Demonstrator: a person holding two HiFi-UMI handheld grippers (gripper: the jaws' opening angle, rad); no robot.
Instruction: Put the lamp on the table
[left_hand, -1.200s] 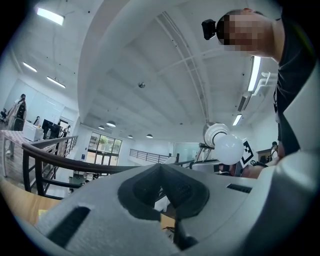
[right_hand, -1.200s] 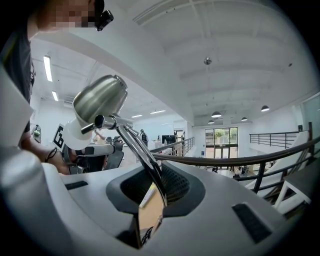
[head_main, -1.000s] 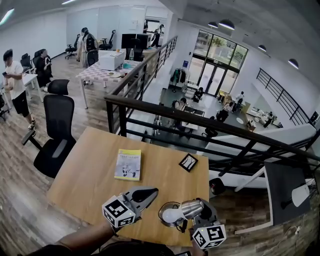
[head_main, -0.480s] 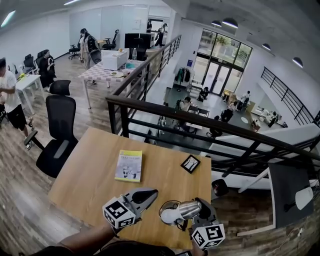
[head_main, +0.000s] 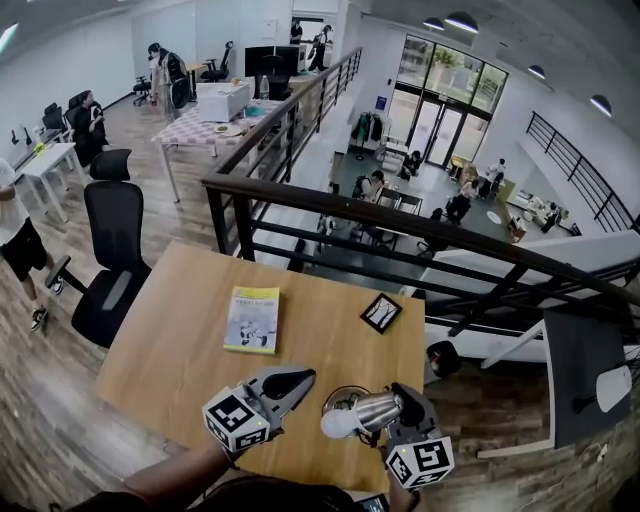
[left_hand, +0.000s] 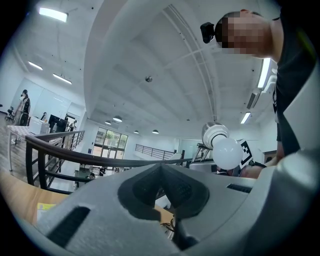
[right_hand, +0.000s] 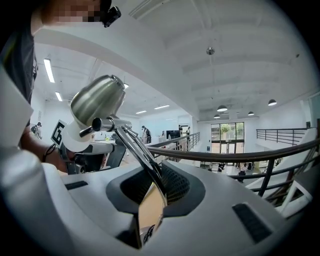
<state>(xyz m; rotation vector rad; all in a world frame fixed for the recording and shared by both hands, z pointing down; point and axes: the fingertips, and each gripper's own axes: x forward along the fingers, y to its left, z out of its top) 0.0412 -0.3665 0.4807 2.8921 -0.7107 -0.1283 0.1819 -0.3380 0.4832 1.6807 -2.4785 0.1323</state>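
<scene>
- One chrome desk lamp with white bulb (head_main: 362, 412): tipped sideways over near edge of light wooden worktop (head_main: 180, 350).
- Right hand-held gripper (head_main: 400, 405): jaws clamped on lamp's thin metal arm, at worktop's near edge.
- Left hand-held gripper (head_main: 292, 380): jaws together, nothing between them, over worktop's near edge.

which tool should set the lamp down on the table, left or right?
Right. The right tool is clamped on the metal arm of the lamp, which in the head view sits over the near edge of the table. The left tool is shut and empty beside it.
</scene>
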